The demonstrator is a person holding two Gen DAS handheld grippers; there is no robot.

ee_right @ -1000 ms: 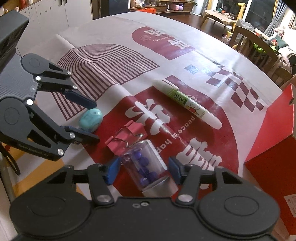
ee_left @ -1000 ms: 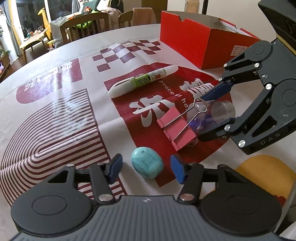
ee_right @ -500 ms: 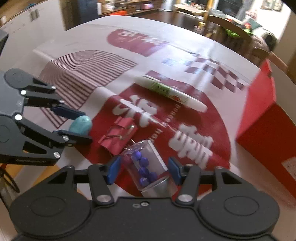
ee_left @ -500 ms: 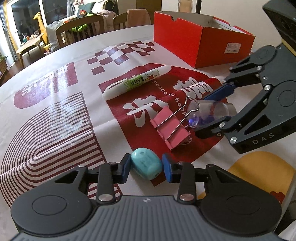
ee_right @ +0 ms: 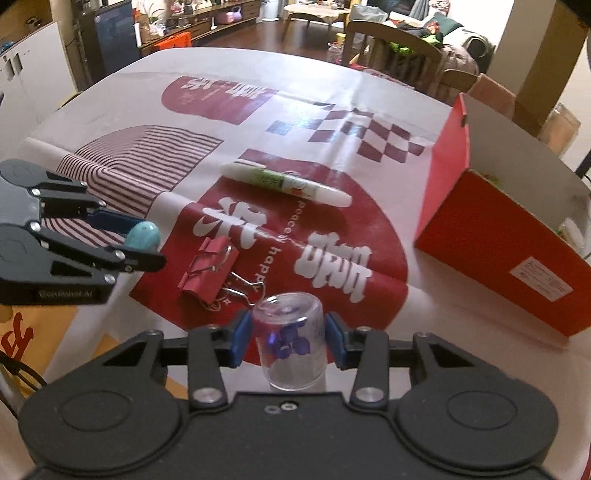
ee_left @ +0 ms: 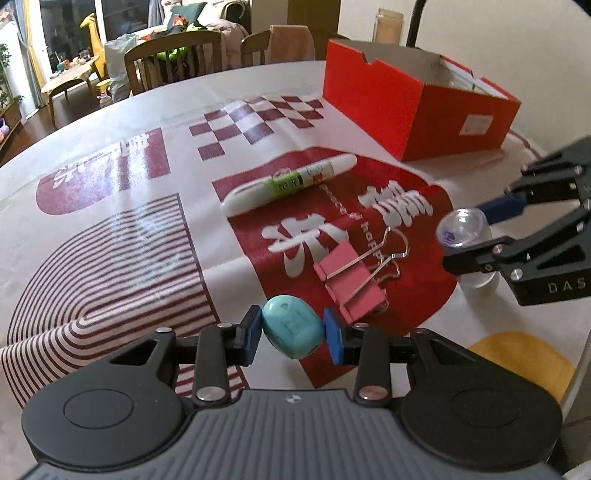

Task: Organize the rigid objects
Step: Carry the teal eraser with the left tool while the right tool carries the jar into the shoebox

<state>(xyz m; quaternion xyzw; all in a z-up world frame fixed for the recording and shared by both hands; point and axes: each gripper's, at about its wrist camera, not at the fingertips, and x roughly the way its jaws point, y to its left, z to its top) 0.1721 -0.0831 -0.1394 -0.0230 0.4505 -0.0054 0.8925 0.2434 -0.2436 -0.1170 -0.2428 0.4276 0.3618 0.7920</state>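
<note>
The left gripper (ee_left: pixel 291 334) is clenched on a smooth turquoise egg-shaped stone (ee_left: pixel 292 331), lifted above the patterned red-and-white tablecloth (ee_left: pixel 110 229). The right gripper (ee_right: pixel 287 338) grasps a clear plastic jar with purple beads (ee_right: pixel 290 345). Between them lies a pink metal binder clip (ee_left: pixel 351 282); the open red cardboard box (ee_left: pixel 417 110) stands behind.

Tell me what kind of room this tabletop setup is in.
Most likely a home dining and living area: wooden dining chairs stand at the covered table, with a low wooden coffee table and a cluttered sofa beyond.
</note>
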